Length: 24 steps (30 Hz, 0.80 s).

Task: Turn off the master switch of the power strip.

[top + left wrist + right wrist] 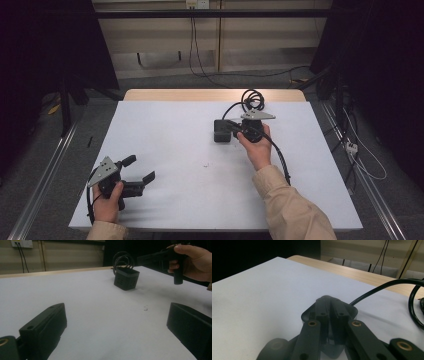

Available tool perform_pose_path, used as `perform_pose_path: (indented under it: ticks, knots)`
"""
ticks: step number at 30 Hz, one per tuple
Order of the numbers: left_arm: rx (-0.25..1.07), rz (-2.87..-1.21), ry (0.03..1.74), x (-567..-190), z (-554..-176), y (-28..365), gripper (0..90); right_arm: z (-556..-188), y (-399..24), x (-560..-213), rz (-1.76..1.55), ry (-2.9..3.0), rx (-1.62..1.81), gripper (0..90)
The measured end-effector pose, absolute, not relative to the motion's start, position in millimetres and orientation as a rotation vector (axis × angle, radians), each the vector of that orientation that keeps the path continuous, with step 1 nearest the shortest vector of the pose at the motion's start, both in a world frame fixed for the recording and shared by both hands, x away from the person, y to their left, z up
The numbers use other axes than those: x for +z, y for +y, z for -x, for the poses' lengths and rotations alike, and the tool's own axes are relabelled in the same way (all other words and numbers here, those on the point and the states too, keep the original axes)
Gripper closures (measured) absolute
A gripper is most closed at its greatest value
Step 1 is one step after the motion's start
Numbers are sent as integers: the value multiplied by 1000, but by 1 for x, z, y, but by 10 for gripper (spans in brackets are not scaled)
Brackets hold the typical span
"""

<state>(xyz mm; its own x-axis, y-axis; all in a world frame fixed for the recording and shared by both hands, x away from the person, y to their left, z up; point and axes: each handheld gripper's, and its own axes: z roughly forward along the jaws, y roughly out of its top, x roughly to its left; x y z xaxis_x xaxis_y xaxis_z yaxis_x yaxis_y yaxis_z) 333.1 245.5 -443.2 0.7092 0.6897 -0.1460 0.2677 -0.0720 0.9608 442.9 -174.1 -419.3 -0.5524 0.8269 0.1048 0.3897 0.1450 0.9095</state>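
The right gripper [231,128] is squeezed shut on the black box [222,131] mid-frame, while the left gripper [138,168] sits wide open, holding nothing, lower left.

No text, label, brand, number or sign can be read on anything here.

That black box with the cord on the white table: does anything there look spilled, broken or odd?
Nothing looks spilled or broken. The black box sits upright, its cord coiled loosely behind it. The right gripper has its jaws closed at the box's top. One small dark speck marks the white table.
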Motion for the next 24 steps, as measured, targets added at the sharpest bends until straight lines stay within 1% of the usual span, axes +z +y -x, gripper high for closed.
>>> perform_pose_path:
  ticks: [24]
  knots:
    - [418,-1652,786,-443,-333,246,23,-449,-170,-421,-1149,2032,1396,900]
